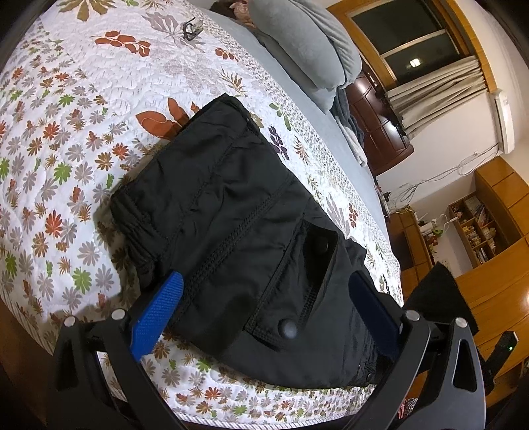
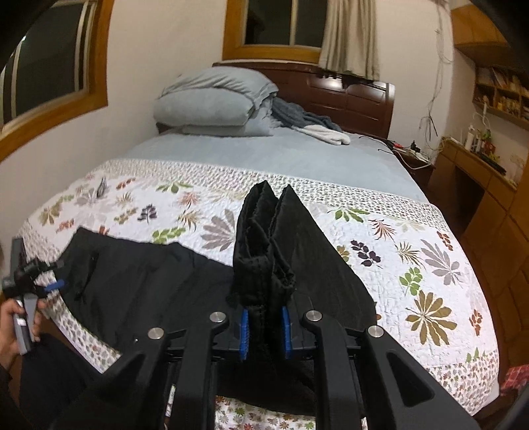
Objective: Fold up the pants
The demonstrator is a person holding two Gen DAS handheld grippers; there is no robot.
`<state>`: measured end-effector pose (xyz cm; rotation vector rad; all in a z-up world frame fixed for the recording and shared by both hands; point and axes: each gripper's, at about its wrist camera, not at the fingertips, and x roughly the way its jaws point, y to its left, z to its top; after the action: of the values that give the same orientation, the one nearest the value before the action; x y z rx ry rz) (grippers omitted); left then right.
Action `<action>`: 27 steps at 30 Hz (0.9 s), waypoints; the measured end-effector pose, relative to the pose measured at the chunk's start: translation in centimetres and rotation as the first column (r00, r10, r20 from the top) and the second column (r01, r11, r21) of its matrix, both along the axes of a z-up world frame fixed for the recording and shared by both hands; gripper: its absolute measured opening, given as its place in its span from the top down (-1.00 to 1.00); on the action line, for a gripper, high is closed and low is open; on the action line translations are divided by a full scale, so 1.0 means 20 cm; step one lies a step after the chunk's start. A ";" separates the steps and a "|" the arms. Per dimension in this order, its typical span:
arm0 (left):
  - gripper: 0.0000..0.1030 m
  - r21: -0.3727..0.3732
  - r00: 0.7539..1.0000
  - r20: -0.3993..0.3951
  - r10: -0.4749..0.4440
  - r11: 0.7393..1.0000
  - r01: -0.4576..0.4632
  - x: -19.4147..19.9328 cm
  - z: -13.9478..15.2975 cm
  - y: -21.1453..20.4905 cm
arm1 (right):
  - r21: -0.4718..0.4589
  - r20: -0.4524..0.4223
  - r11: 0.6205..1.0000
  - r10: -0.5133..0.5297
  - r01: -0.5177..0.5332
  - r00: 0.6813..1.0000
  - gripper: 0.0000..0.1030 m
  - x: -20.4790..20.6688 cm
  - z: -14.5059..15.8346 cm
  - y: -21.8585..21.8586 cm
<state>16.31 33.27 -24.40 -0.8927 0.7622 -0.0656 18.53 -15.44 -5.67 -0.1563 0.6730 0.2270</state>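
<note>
Black cargo pants (image 1: 238, 211) lie on the floral quilt near the bed's foot edge, waistband end toward the far left, a snap pocket near me. My left gripper (image 1: 264, 301) is open, its blue fingers (image 1: 158, 311) straddling the near part of the pants. In the right wrist view the pants (image 2: 142, 281) stretch left across the quilt. My right gripper (image 2: 266, 330) is shut on a bunched end of the pants (image 2: 264, 248), lifted upright above the bed. The left gripper (image 2: 36, 284) shows at the far left, held by a hand.
The floral quilt (image 1: 82, 149) covers the bed's foot; grey sheet and folded grey pillows (image 2: 215, 102) lie toward the wooden headboard (image 2: 357, 96). A small dark clip (image 1: 191, 28) lies on the quilt. Wooden shelves and desk (image 2: 479, 165) stand to the right.
</note>
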 end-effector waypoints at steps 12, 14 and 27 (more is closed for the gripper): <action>-0.94 -0.006 1.000 0.003 0.000 1.000 0.000 -0.01 0.00 0.00 | -0.097 -0.107 0.992 0.074 -0.085 0.991 0.71 0.01 -0.32 0.28; -0.94 -0.008 1.000 0.005 0.000 1.000 0.000 -0.02 0.00 -0.01 | -0.138 -0.111 0.985 0.084 -0.099 0.990 0.71 0.00 -0.37 0.33; -0.94 -0.033 1.000 0.016 -0.005 0.999 0.006 -0.02 0.00 0.00 | -0.479 -0.121 0.854 0.165 -0.203 0.979 0.71 -0.09 -0.75 0.69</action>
<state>15.89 33.29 -24.43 -0.9203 0.7505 -0.0904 16.81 -1.60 -20.65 -0.7075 0.7837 0.2435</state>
